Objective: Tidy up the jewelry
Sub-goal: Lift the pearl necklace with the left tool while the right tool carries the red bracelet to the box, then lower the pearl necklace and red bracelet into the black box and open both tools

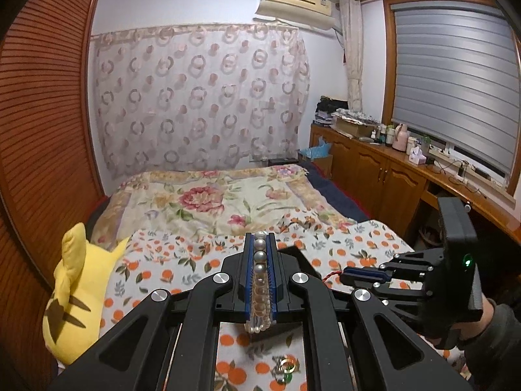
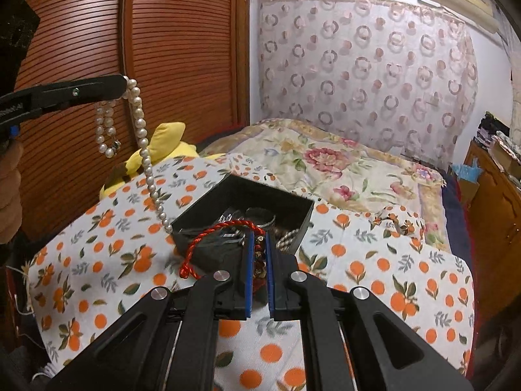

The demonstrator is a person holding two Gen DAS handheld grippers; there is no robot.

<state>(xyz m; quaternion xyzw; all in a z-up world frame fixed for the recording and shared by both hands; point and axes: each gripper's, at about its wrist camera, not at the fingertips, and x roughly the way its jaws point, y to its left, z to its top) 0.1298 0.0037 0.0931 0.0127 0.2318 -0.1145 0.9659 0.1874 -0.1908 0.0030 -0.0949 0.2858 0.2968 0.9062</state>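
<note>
**Two pieces lifted, one box part-filled**

Two grippers each carry a piece of jewelry above the bed. Farthest left, a yellow plush toy [image 1: 76, 296] lies against the louvred wardrobe door [image 1: 42, 137]. Next to it, the left gripper [image 1: 259, 247] has its jaws clamped together on a pearl necklace [image 2: 143, 150]. In the right wrist view the strand hangs from the jaw tips in one short loop and one long tail, and the tail's lower end reaches the near-left rim of the black jewelry box [image 2: 301, 220]. Whether the last pearls rest on the orange-print cloth [image 2: 107, 254] or on the box edge cannot be told.

Toward the middle, the box sits open on that cloth, already holding several pieces: metallic bangles and a beaded strand show inside. The right gripper [image 2: 259, 251] is closed on a dark beaded item with a red twisted cord [image 2: 208, 238], which loops over the box's near edge.

Judged from this, the sorting is well under way but not finished: the pearls are not yet coiled inside, the red-corded piece is not yet released, and a small ring-like item [image 1: 286, 365] lies loose on the cloth below the left gripper. Farther right stands the wooden cabinet [image 1: 384, 176] under the window.
</note>
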